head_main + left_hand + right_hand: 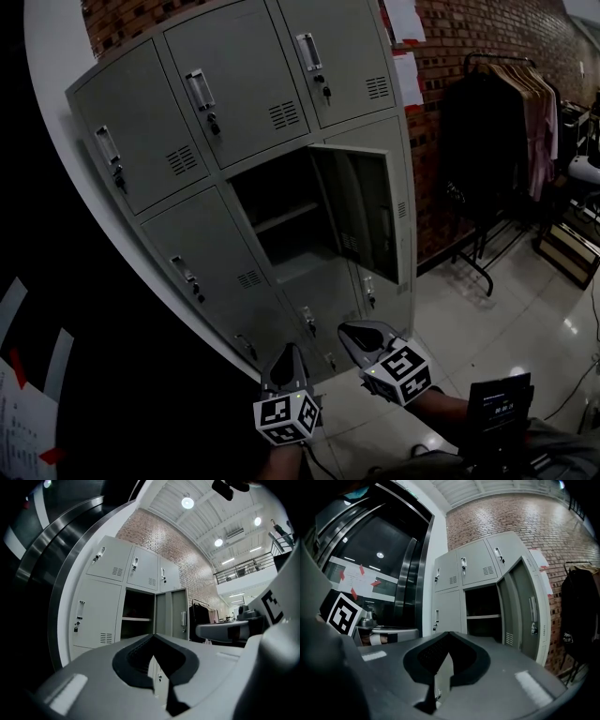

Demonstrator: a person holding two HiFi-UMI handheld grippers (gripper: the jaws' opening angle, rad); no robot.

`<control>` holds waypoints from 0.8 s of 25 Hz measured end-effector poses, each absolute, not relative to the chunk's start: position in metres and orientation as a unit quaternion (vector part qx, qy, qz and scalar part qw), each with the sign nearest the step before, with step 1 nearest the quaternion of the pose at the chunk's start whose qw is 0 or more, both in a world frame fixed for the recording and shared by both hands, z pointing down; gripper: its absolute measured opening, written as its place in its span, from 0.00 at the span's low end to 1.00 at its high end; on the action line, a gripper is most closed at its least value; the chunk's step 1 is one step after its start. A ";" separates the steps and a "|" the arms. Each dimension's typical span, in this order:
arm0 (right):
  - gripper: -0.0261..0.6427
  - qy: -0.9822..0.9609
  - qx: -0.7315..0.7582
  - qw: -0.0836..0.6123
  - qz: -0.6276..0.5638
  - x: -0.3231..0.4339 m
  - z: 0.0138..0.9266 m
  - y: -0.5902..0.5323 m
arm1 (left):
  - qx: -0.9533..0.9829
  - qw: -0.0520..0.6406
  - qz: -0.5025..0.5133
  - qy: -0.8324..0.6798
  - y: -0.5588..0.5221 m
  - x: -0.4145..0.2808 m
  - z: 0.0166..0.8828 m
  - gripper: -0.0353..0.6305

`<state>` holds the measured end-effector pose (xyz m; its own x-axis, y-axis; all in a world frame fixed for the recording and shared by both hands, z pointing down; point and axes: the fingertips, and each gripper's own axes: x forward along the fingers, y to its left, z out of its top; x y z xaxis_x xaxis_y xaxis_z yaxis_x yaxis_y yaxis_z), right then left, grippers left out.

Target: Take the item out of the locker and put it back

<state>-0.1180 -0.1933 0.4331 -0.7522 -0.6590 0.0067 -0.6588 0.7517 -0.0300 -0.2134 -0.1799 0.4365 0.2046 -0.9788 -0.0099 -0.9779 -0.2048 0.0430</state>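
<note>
A grey bank of lockers [234, 94] stands against a brick wall. One middle compartment [281, 220] is open, its door [361, 211] swung out to the right. Inside it I see a shelf [286, 217] and dark space, and I make out no item. My left gripper [286, 352] and right gripper [352, 330] sit side by side low in the head view, in front of the lower lockers and short of the open compartment. Both point level at the lockers. The left gripper [153, 634] and the right gripper [447, 633] each have their jaw tips together with nothing between them.
A clothes rack [506, 122] with hanging garments stands to the right of the lockers on a glossy white floor [487, 309]. Papers [408, 75] hang on the brick wall. A dark glass wall with notices [19, 375] is at the left. A black device [500, 403] shows at bottom right.
</note>
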 end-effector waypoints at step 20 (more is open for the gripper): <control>0.04 0.936 -0.351 0.007 -0.026 -0.080 0.437 -0.192 | 0.779 0.017 -0.013 -0.627 -0.179 -0.170 0.440 0.06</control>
<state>-0.0795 -0.1917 0.4368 -0.7536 -0.6574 0.0056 -0.6567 0.7523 -0.0533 -0.1704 -0.1790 0.4403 0.2132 -0.9770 0.0014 -0.9761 -0.2130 0.0429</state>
